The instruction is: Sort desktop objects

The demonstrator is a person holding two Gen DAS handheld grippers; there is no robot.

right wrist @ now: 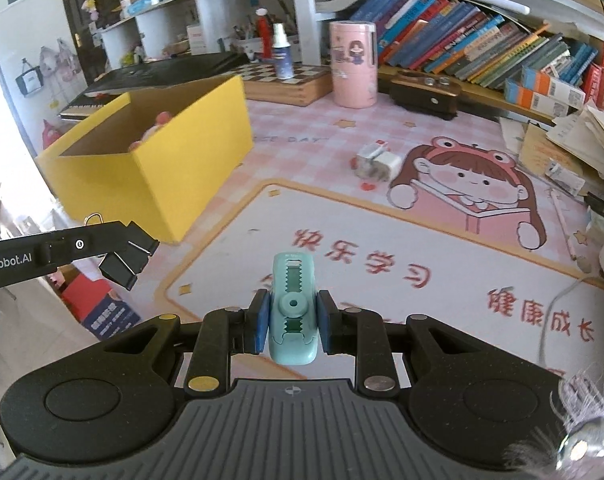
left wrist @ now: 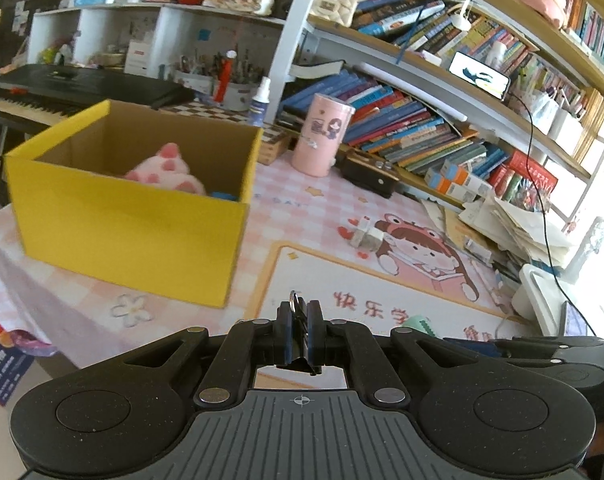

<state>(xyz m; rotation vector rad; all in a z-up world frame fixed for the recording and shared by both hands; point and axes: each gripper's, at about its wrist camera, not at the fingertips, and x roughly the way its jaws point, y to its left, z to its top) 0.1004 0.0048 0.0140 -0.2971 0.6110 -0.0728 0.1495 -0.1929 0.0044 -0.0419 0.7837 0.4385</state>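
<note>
The left gripper [left wrist: 297,312] is clamped on a black binder clip [left wrist: 299,305], whose wire loop pokes up just past the blue pads; from the right wrist camera the same clip [right wrist: 119,266] hangs below the fingers of that gripper [right wrist: 135,246] at the left edge of the view. The right gripper [right wrist: 293,312] is closed tight on a mint-green correction tape dispenser [right wrist: 292,307], gripped by its sides with its nose pointing forward beyond the fingertips. Both tools hang above the pink cartoon desk mat [right wrist: 382,240]. Ahead and to the left of both stands an open yellow cardboard box [left wrist: 129,236] on the mat, with a pink spotted plush toy [left wrist: 169,168] lying inside it. Ahead and to the right of the right gripper, on the mat, sits a small white charger plug [right wrist: 376,164] beside the printed girl's head. Further ahead, near the back of the desk, stands a pink cylindrical container [right wrist: 352,65], with a white spray bottle [right wrist: 281,54] on a chessboard box [right wrist: 289,84] to its left and slanting rows of books [right wrist: 482,52] to its right.
</note>
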